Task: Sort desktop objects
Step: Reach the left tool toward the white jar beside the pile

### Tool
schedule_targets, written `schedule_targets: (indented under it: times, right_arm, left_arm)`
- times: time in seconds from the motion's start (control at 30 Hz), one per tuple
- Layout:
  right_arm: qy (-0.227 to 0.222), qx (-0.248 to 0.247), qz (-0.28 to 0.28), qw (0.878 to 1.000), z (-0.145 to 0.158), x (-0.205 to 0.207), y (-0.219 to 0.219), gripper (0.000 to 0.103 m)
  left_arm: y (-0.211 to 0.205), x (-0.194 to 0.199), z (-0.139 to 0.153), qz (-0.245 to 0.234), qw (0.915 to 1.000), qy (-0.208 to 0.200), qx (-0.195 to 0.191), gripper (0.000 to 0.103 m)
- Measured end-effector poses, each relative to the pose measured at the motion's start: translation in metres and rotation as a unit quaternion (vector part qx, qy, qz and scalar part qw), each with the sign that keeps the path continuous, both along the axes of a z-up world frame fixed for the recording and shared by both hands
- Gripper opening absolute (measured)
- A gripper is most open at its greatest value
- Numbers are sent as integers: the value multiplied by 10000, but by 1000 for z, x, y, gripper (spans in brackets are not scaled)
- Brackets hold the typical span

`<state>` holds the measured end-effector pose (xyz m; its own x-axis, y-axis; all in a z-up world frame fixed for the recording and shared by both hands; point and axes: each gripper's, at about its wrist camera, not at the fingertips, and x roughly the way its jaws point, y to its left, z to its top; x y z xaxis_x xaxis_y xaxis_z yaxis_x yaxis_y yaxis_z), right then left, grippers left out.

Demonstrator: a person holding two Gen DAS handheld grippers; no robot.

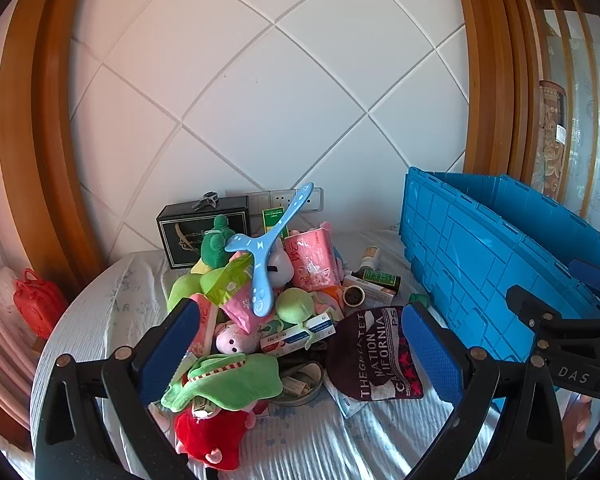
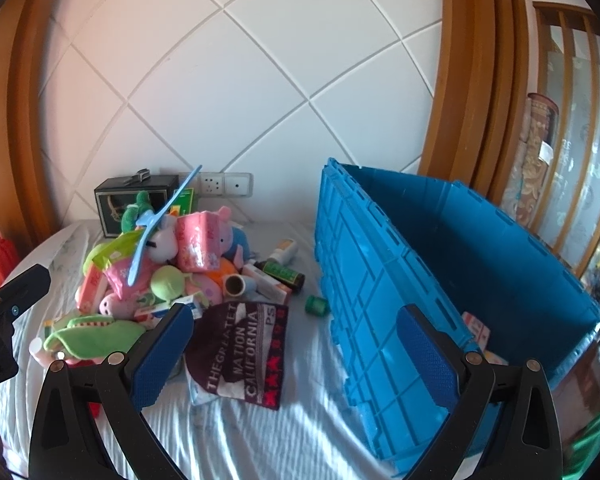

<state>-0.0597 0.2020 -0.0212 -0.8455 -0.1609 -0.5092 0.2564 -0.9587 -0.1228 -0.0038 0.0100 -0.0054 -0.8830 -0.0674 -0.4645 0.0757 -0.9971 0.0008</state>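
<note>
A heap of objects lies on the white-clothed table (image 1: 300,440): plush toys, a pink tissue pack (image 1: 314,258), a light blue three-armed boomerang (image 1: 266,248), medicine boxes and a dark knit hat (image 1: 374,354) with white lettering. My left gripper (image 1: 300,348) is open and empty, hovering just in front of the heap, with a green plush (image 1: 224,380) between its fingers. My right gripper (image 2: 296,356) is open and empty, above the hat (image 2: 242,354) and the near wall of the blue crate (image 2: 380,280). The right gripper also shows at the right in the left wrist view (image 1: 572,320).
The blue crate (image 1: 480,264) stands on the right of the table and holds a few small boxes (image 2: 476,326). A black box (image 1: 204,236) stands at the back by the wall sockets. A green cap (image 2: 316,305) and bottles (image 2: 286,272) lie between heap and crate. A red bag (image 1: 40,304) sits off the table's left.
</note>
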Motion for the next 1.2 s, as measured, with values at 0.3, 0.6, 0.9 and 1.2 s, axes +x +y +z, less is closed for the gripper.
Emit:
schedule_targets:
  times: [0.3,0.6,0.9,1.2]
  right_arm:
    - [-126,-16,302,9995,-10,-10,-6,103]
    - [-796,-1,674,9945,-51,-41,-20,103]
    - [-1581,239,1104,9810,-108,-77,-55,103]
    - [-2022,333,1444,9681,-146,-113,-94,103]
  left_arm:
    - [-35,-13,-47,282,9984,-484,-10,102]
    - [-90,-12,-120,864,9883,-1248,146,102]
    - [-164,4,-152,1879,9693,-1569,239,102]
    - [-232,16,-203,2711,9377,-2100,553,95]
